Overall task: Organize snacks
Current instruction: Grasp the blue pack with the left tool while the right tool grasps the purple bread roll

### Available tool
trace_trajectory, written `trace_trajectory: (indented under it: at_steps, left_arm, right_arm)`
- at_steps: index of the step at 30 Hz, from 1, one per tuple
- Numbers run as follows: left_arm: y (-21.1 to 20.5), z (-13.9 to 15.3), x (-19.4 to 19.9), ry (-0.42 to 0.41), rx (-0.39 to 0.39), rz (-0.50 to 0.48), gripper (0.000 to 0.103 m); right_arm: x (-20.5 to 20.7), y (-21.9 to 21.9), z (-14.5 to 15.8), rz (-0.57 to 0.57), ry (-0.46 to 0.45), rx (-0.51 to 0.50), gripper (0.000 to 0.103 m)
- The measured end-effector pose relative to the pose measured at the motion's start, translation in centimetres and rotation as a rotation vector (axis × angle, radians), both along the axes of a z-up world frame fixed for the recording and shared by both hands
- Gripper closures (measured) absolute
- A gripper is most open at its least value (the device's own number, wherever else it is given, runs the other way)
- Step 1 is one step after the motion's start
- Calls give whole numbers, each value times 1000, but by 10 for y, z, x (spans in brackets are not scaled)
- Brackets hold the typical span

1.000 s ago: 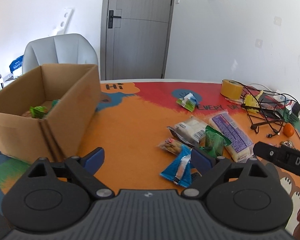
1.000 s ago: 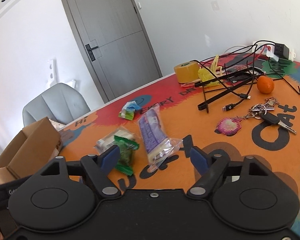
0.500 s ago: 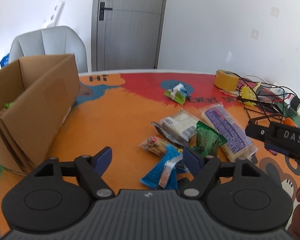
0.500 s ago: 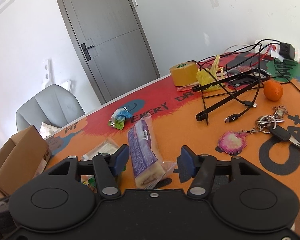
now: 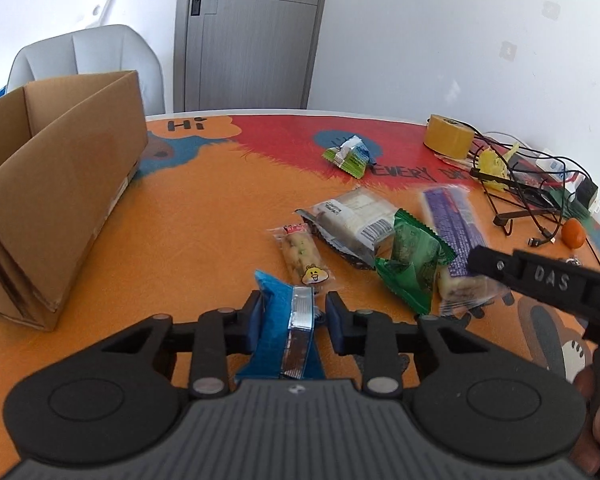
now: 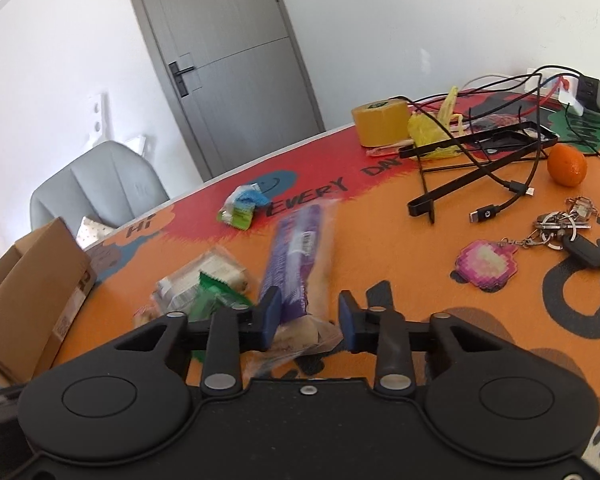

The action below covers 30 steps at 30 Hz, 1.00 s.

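Both jaws closing: blue packet, purple packet.

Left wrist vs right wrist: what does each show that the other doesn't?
Left wrist only: blue packet between the left tongs, and the clear hamster-print snack bar.
Right wrist only: keys with a pink keychain.
Both: cardboard box, purple-label packet between the right tongs, green packet, tape roll, orange.
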<state>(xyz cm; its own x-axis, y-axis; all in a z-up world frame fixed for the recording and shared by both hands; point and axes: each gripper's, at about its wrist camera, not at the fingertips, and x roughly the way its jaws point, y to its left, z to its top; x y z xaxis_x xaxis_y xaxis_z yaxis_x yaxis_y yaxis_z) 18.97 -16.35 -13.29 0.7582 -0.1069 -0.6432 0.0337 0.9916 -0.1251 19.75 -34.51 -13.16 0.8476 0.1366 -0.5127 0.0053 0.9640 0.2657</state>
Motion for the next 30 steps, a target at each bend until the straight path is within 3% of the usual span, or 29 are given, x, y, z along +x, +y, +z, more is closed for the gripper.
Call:
trace_trajectory:
  at_steps: [1,14,17,21,22,30]
  left_arm:
    - [1,0,-1,1,0,6,72]
    - [19,11,-18,-24,-28,35,72]
    - [21,15,-22,-41,-30,39,72]
    - [26,17,-23,-49,-40,54,72]
    - [27,17,-24,-48,-41,56,72]
    - [39,17,-20,-46,-52,83,72]
  right_arm:
    - [-2,1,1,7,0,-2,87]
    - [-40,4,11,19,24,-55,88]
    - [-49,3,17,-5,26,-74,82]
    - [-49,10,19,4,12,-120,37]
    - [-48,13,19,3,8,-134,33]
    - [-26,31,8,1,34,-215,33]
